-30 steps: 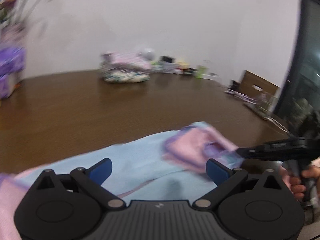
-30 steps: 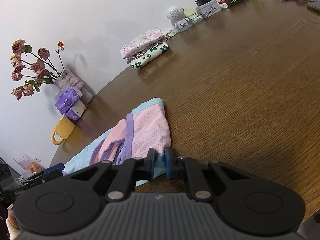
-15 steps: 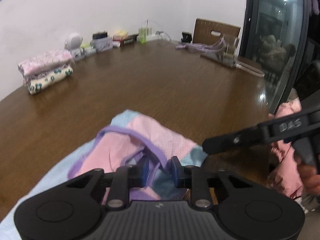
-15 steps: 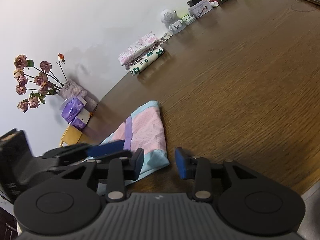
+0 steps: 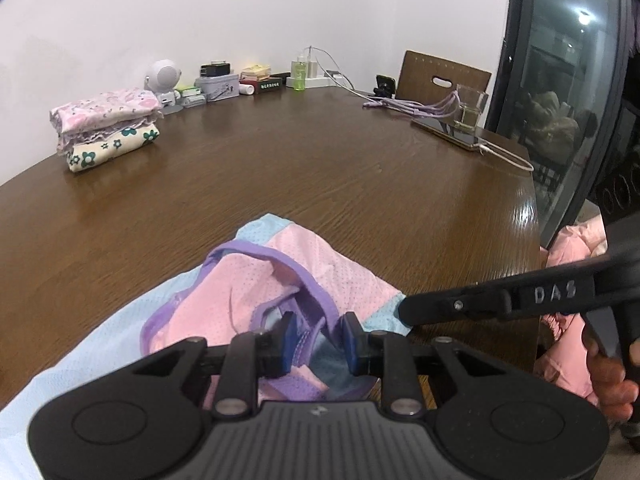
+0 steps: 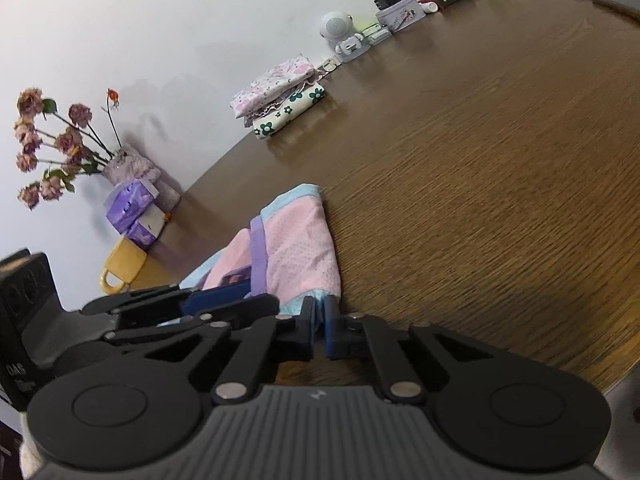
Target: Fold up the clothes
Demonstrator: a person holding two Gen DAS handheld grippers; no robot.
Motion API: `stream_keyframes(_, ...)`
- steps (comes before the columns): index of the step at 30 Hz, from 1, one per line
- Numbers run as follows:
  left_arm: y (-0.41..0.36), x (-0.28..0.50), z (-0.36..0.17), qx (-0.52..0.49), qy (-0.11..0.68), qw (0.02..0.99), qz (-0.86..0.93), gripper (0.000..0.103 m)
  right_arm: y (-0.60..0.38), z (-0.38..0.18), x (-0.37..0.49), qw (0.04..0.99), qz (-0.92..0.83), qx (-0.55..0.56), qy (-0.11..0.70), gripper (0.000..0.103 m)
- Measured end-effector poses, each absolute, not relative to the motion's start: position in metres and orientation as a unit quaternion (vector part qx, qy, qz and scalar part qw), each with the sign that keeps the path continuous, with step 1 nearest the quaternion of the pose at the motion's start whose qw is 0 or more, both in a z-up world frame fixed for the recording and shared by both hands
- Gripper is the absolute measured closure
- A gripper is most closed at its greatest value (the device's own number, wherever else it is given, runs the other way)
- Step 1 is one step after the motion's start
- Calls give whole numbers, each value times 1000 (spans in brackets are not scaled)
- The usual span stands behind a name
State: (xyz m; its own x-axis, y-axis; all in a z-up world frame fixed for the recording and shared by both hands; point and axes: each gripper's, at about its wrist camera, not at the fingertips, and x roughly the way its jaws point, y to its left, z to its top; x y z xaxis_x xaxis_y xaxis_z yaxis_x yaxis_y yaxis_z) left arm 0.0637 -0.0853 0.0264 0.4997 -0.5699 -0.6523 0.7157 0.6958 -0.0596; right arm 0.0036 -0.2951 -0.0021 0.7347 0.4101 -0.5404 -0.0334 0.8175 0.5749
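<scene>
Pink-and-blue garment (image 5: 320, 280) pinched by both grippers at the table's (image 5: 360, 168) near edge.
Left gripper (image 5: 318, 338) clamps purple trim; right gripper (image 6: 319, 326) clamps the blue hem. Only the right view shows flowers (image 6: 52, 148) at ten o'clock; folded stack (image 6: 280, 96) beyond.

- I count two grippers: left gripper (image 5: 316, 344) and right gripper (image 6: 319, 326).
- One pink-and-blue garment (image 5: 256, 300).
- One stack of folded clothes (image 5: 106, 126).
- One yellow mug (image 6: 120, 268).
- One vase of roses (image 6: 128, 164).

Garment (image 5: 276, 280) near edge was hidden under left gripper (image 5: 318, 340); right gripper (image 6: 319, 330) tips covered its corner.
</scene>
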Motion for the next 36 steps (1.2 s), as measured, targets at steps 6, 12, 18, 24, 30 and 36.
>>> stream_keyframes(6,-82,41,42,112,297,870,-377,64,-289,3,2,898,129,247,341,99)
stream_keyframes(12,-98,15,44,172,278,854,-404,58,-296,9,3,897,140,254,332,99)
stream_keyframes(18,-125,11,31,237,261,850,-392,59,-301,13,4,894,159,264,326,99)
stream_keyframes(24,-139,7,22,278,247,846,-382,76,-303,18,3,891,174,271,319,99)
stream_keyframes(30,-152,3,12,317,234,840,-373,88,-304,15,6,885,181,281,323,99)
stream_keyframes(36,-154,-5,12,331,207,850,-354,102,-310,13,3,885,171,293,320,93)
